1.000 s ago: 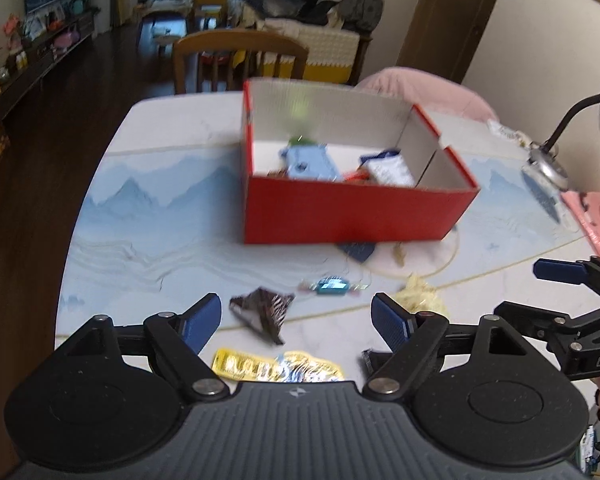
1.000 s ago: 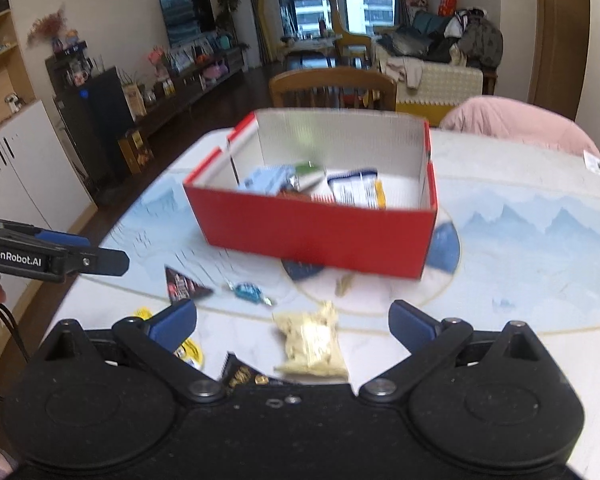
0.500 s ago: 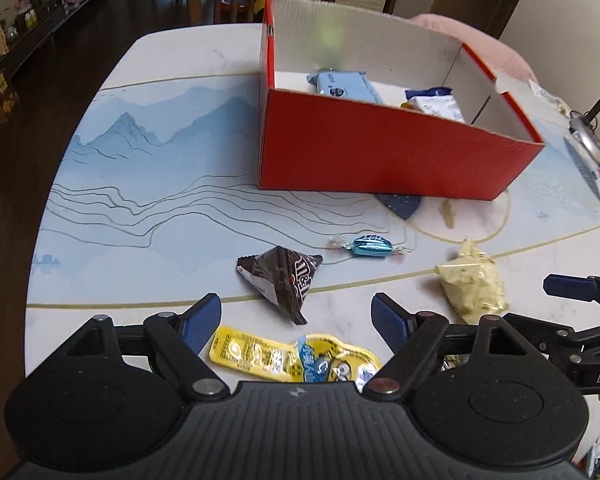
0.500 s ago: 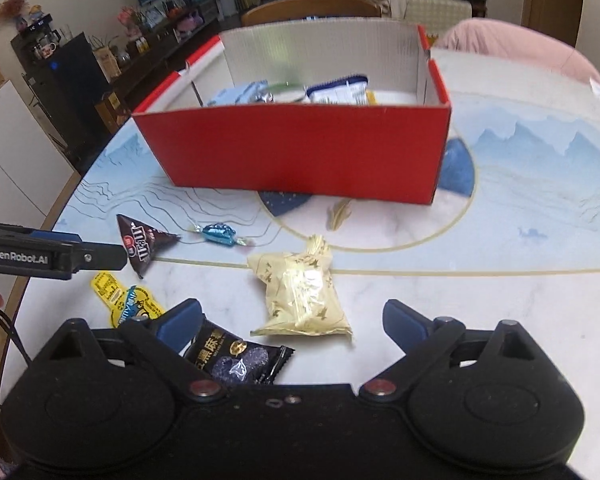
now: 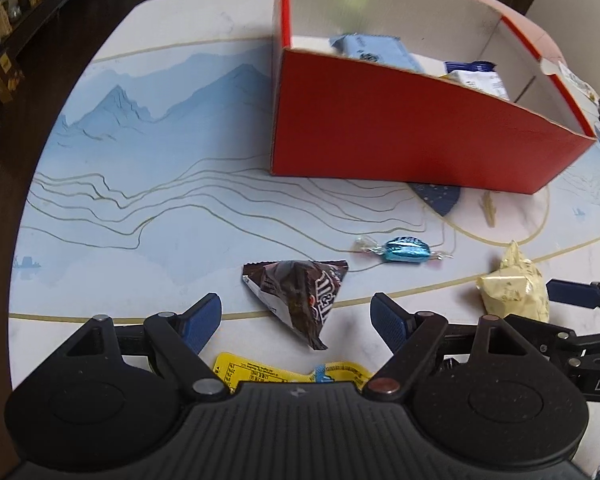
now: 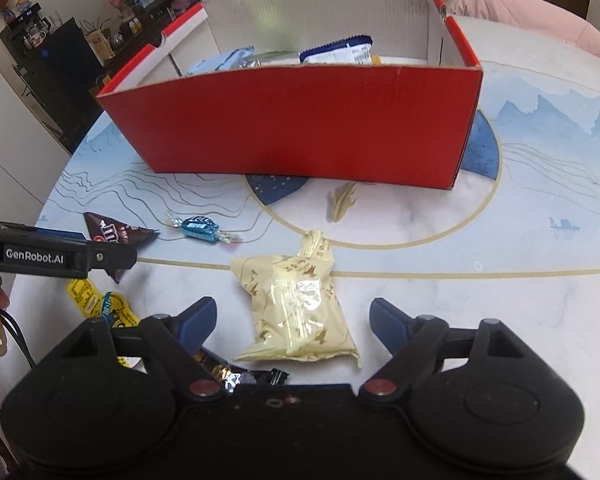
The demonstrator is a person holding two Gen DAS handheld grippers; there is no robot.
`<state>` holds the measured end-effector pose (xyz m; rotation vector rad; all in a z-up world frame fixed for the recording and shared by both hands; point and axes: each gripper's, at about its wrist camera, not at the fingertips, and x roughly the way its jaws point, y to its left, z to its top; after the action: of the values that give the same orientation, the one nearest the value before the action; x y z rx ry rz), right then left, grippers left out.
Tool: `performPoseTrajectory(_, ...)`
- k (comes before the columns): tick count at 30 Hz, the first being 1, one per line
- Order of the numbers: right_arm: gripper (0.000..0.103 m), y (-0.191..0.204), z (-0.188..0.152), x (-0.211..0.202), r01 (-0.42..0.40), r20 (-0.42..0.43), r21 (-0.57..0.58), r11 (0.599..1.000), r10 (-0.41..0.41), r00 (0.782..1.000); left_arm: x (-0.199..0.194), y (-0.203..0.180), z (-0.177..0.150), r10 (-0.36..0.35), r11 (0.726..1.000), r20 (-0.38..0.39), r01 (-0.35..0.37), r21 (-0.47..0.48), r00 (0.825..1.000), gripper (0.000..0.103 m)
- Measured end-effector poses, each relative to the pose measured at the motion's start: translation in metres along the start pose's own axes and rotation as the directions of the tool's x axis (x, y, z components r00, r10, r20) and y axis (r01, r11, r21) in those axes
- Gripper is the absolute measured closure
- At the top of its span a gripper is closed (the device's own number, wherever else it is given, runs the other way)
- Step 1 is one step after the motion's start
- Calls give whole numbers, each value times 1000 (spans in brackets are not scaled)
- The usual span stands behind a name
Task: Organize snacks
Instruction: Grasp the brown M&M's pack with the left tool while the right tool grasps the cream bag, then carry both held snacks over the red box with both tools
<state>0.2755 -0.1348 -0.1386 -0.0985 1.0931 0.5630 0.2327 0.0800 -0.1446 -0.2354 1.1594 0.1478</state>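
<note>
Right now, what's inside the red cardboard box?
Inside the red cardboard box: a light-blue packet and a white packet with a blue top. The front wall hides the box floor and anything lower.

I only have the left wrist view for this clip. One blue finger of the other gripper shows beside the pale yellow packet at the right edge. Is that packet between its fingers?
Observer: Yes. In the right wrist view the pale yellow packet lies between the fingers of the right gripper. Its jaws have just been closing, but neither pad touches the packet.
Operator: Is anything else close to that gripper?
Observer: A dark packet with gold print lies at the gripper's near edge, by its left-hand finger.
Operator: And inside the red box?
Observer: Behind the red box front wall, a greenish packet lies between the light blue packet and the white and blue packet.
</note>
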Motion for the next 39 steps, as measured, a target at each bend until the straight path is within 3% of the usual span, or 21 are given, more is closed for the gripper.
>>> performPoseTrajectory(8, 38, 1, 6, 8, -1, -24, -14, 1000, 0, 1000, 7, -1, 9, -7, 1000, -25, 7, 7, 1000, 26)
performPoseTrajectory(12, 45, 2, 8, 9, -4, -34, -28, 1000, 4, 999, 12, -2, 12, -6, 1000, -47, 7, 16, 999, 40)
performPoseTrajectory(28, 65, 5, 4, 5, 9, -7, -34, 999, -10, 1000, 10, 2, 8, 13, 1000, -32, -12, 20, 999, 67)
performPoseTrajectory(32, 66, 5, 4, -2, 6, 7, -16, 1000, -6, 1000, 5, 6, 6, 1, 1000, -20, -1, 6, 1000, 73)
performPoseTrajectory(39, 66, 6, 3, -23, -5, 55, 0, 1000, 5, 998, -9, 12, 4, -21, 1000, 11, 21, -16, 1000, 73)
